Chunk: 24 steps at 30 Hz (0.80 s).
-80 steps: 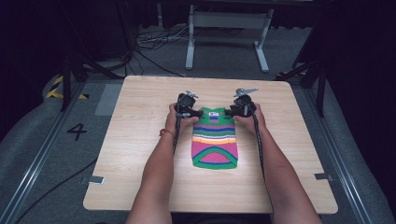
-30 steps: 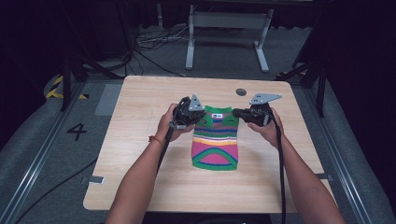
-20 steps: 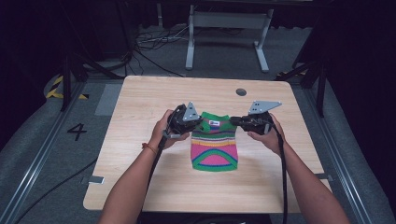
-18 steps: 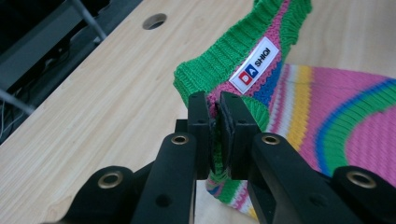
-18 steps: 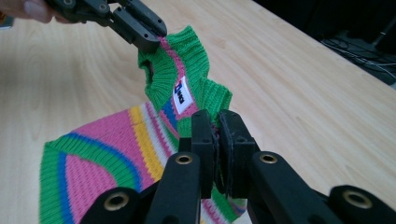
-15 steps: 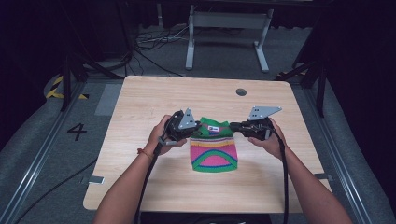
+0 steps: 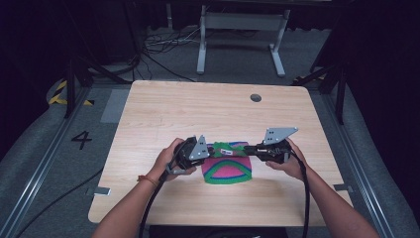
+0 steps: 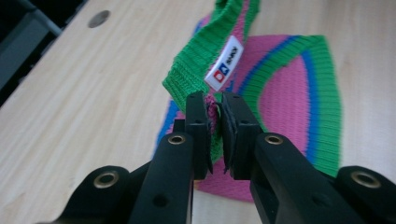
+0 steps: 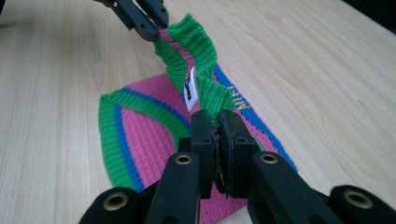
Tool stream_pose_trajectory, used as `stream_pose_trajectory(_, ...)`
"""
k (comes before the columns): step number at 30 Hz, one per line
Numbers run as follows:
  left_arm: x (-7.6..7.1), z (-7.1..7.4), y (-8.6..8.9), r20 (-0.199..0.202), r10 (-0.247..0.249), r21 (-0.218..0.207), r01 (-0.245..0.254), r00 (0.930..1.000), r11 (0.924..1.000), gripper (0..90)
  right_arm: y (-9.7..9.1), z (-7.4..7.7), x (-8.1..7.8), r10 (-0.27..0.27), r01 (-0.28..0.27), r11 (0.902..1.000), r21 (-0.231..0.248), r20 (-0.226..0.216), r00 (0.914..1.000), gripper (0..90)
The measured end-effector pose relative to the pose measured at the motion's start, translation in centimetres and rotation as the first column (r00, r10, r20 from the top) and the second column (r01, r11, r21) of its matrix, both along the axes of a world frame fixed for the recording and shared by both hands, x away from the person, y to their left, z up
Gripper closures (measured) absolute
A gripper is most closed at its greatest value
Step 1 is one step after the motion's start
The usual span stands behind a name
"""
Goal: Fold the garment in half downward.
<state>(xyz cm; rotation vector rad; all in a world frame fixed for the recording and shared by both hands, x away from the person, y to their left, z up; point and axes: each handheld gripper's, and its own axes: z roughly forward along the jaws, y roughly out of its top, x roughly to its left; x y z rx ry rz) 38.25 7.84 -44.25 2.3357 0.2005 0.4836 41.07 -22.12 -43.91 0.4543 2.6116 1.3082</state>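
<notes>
Pale wooden table (image 7: 163, 119) under me, striped knit garment (image 7: 229, 168) at its near middle, my left gripper (image 8: 214, 122) clamped on its green hem, my right gripper (image 9: 217, 135) pinching the opposite end, hem lifted between them.

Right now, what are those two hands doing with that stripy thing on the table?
A person holds a claw in each hand and is folding a small striped knitted garment on the wooden table. The left claw and the right claw are each shut on the green ribbed edge, one at each end, lifting it up over the pink part. The rest of the garment lies flat on the table.
</notes>
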Motion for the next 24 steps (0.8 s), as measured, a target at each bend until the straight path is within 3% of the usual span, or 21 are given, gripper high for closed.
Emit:
stream_pose_trajectory(4,-0.9,-0.5,-0.4,-0.003,-0.024,0.037,0.024,0.9997,0.9990,79.5,-0.4,-0.7,-0.5,0.006,-0.007,0.9999,-0.016,-0.013,0.9999,85.4)
stream_pose_trajectory(6,-1.5,-1.2,-0.5,-0.031,-0.053,0.046,0.054,0.9981,0.9975,78.7,-0.7,-1.1,-0.9,0.013,-0.013,0.9996,-0.024,-0.019,0.9997,84.9)
stream_pose_trajectory(9,-1.8,-2.0,-0.2,-0.062,-0.056,0.058,0.060,0.9965,0.9965,76.4,-0.8,-1.5,-1.5,0.023,-0.024,0.9992,-0.033,-0.026,0.9994,84.3)
stream_pose_trajectory(12,-2.0,-2.4,0.3,-0.085,-0.024,0.051,0.028,0.9961,0.9983,73.2,-0.9,-1.9,-2.3,0.035,-0.036,0.9981,-0.050,-0.027,0.9990,83.2)
stream_pose_trajectory(15,-2.5,-2.2,0.7,-0.117,0.009,-0.001,-0.009,0.9931,1.0000,69.4,-1.1,-1.8,-2.8,0.043,-0.045,0.9975,-0.055,-0.029,0.9986,77.7)
stream_pose_trajectory(18,-3.0,-2.0,0.5,-0.119,0.029,-0.007,-0.030,0.9925,0.9995,65.6,-1.2,-1.7,-3.3,0.023,-0.024,0.9978,-0.061,-0.014,0.9996,74.6)
stream_pose_trajectory(19,-3.1,-2.1,0.0,-0.141,0.033,-0.017,-0.036,0.9895,0.9992,63.8,-1.1,-1.8,-3.4,0.025,-0.026,0.9972,-0.070,-0.011,0.9996,74.6)
stream_pose_trajectory(24,-3.4,-3.4,-1.0,-0.165,0.025,0.024,-0.021,0.9859,0.9995,66.1,-0.4,-3.1,-3.4,0.030,-0.033,0.9954,-0.090,-0.031,0.9991,75.0)
